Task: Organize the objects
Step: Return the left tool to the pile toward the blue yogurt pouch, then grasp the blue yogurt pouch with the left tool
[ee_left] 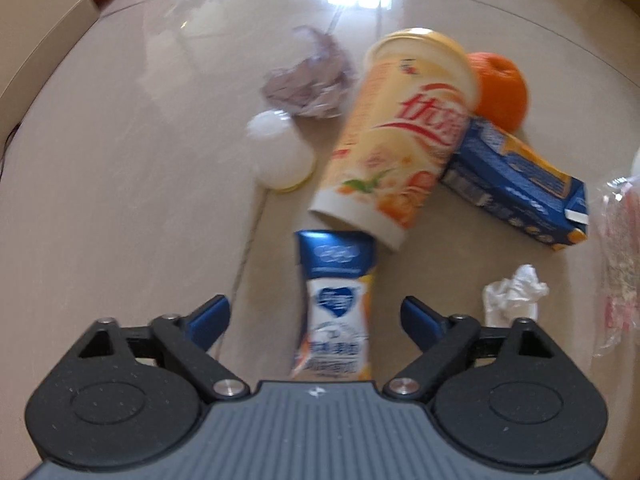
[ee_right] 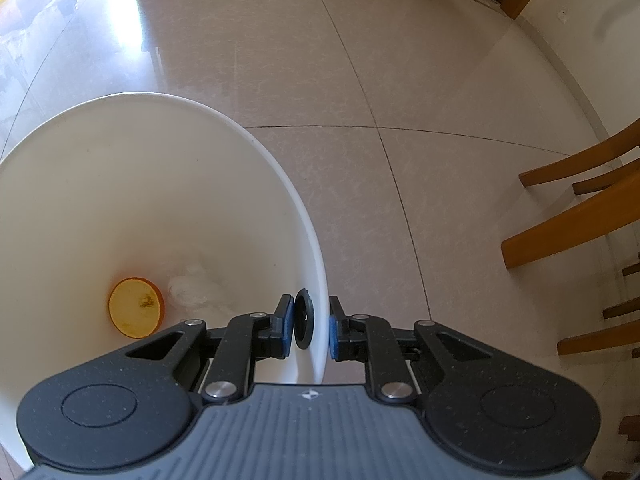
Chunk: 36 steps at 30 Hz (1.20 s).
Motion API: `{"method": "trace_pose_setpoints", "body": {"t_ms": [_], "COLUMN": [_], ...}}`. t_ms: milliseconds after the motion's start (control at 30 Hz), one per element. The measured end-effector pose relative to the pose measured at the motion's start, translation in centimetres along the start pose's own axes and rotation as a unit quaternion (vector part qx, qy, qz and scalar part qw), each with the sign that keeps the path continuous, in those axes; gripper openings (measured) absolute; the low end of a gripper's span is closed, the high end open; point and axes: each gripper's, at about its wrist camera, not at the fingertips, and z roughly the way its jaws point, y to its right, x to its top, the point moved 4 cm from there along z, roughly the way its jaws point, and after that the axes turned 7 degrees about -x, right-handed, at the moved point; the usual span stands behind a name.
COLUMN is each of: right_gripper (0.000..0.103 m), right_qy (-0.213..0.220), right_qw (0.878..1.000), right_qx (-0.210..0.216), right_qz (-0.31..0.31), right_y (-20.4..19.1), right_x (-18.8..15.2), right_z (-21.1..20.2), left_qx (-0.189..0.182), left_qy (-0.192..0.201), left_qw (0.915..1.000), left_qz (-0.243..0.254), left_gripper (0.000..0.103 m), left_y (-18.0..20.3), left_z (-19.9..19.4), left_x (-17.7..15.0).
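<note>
The milk pouch is blurred, its lower end hidden behind the left claw's body.

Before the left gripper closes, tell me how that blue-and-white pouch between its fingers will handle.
The pouch looks soft-sided, so it will probably squash and sag when pinched. Its glossy film may slip on the pads. It lies flat on the floor, so it should slide rather than roll if the left gripper nudges it.

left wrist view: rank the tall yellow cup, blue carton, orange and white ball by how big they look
1. tall yellow cup, clearly largest
2. blue carton
3. orange and white ball look about alike; the cup hides part of the orange, so no ranking.
</note>
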Motion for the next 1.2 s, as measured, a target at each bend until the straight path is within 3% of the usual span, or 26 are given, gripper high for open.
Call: {"method": "trace_pose_setpoints", "body": {"t_ms": [100, 233, 367, 767, 1200], "right_gripper": [0.021, 0.021, 0.021, 0.021, 0.021], "right_qy": [0.001, 0.003, 0.002, 0.002, 0.0], "right_qw": [1.0, 1.0, 1.0, 1.0, 1.0], "right_qx": [-0.002, -0.003, -0.002, -0.002, -0.002], "right_qz": [-0.002, -0.004, -0.003, -0.004, -0.001], "right_y": [-0.1, -0.3, -0.3, -0.3, -0.3], "right_x": [0.0, -0.1, 0.0, -0.1, 0.0], "right_z": [0.0, -0.2, -0.3, -0.3, -0.2], "left_qx": [-0.007, -0.009, -0.012, -0.039, -0.08], "left_qy": [-0.003, 0.0, 0.0, -0.004, -0.002], "left_qw": [1.0, 0.9998, 0.9997, 0.9991, 0.996], "left_qz": [-0.006, -0.02, -0.023, -0.018, 0.04], "left_gripper": [0.059, 0.051, 0.034, 0.031, 0.031], "left_y": [0.6, 0.3, 0.0, -1.4, -0.2], "left_z": [0.2, 0.5, 0.4, -2.0, -7.1], "left_x": [-0.4, -0.8, -1.5, -2.4, -0.7]}}
